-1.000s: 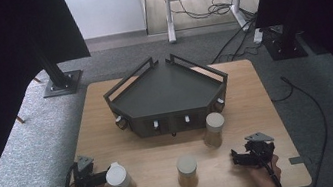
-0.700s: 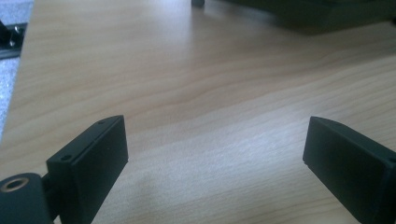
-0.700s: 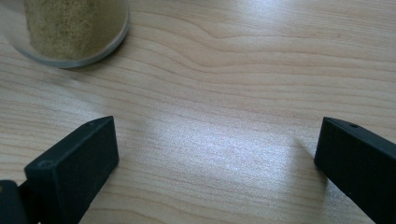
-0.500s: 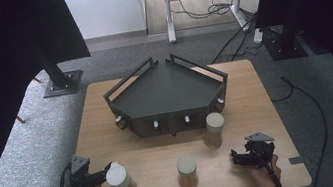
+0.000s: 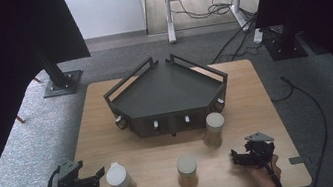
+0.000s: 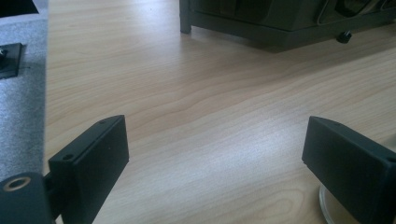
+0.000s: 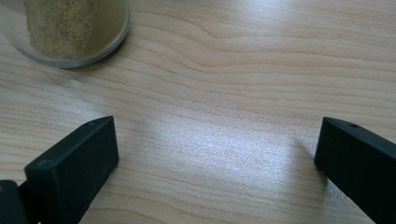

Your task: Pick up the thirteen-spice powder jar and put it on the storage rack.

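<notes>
Jaws spread on both: left gripper [image 5: 100,174] just beside the white-lidded clear jar of pale powder [image 5: 120,179] at the front left of the wooden desk [image 5: 93,120], right gripper [image 5: 235,156] idle. Looks like approach step; next, bracket the jar squarely, then squeeze.

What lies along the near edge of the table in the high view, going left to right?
left tongs → white-lidded jar → tan-lidded jar → third jar, set a little farther back → right tongs
</notes>
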